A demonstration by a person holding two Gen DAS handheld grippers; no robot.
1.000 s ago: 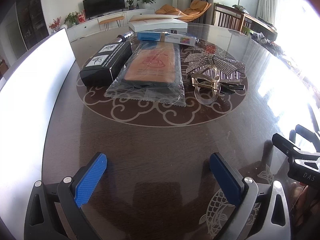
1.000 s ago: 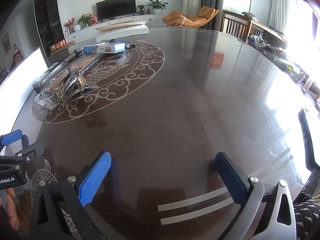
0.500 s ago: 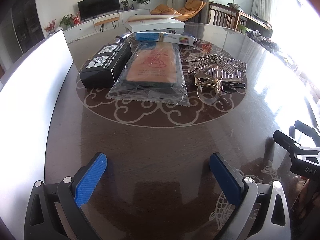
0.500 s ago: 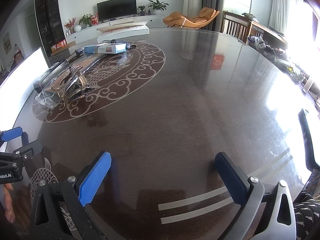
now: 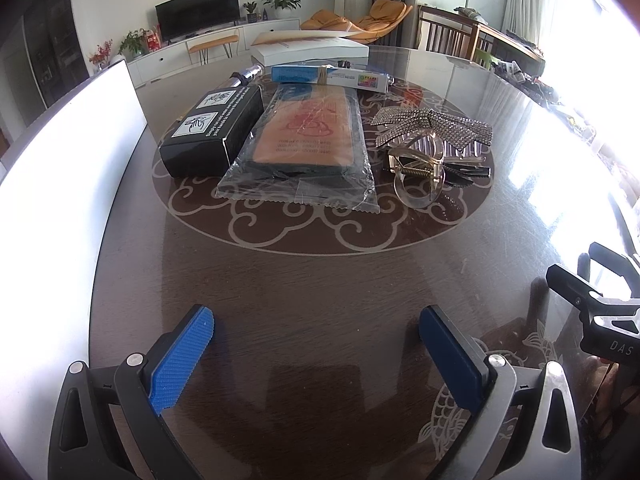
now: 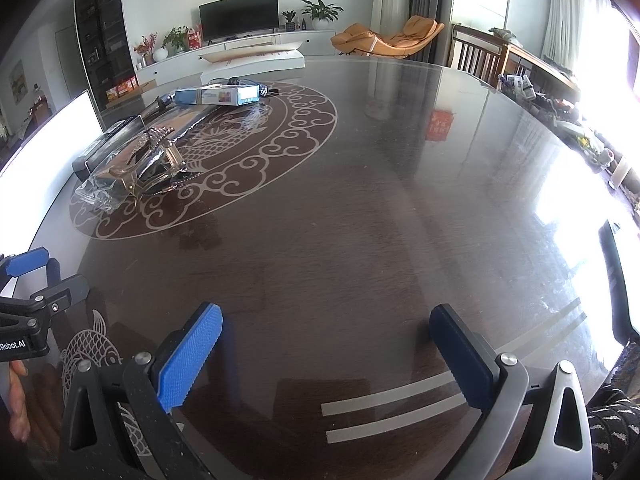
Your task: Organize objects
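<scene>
On the round dark table's patterned centre lie a black box [image 5: 212, 132], a clear-wrapped flat packet [image 5: 308, 148], a rhinestone bow clip [image 5: 432, 128] with a clear hair claw [image 5: 420, 176] in front of it, and a blue-white carton [image 5: 328, 76] farther back. My left gripper [image 5: 316, 344] hovers open over bare table, well short of the packet. The right gripper [image 6: 328, 340] stands open too, with nothing between its fingers; the same objects sit far to its left, the claw [image 6: 148, 164] nearest.
A white bin wall [image 5: 60, 208] rises along the table's left edge. A large white flat box [image 5: 308, 50] rests at the far side. The other gripper's body shows at the right edge [image 5: 600, 312] of the left wrist view. Chairs stand behind the table.
The left gripper has drifted slightly forward and right, so the objects sit a bit nearer and more centred. The right gripper has barely moved. Both stay open.
</scene>
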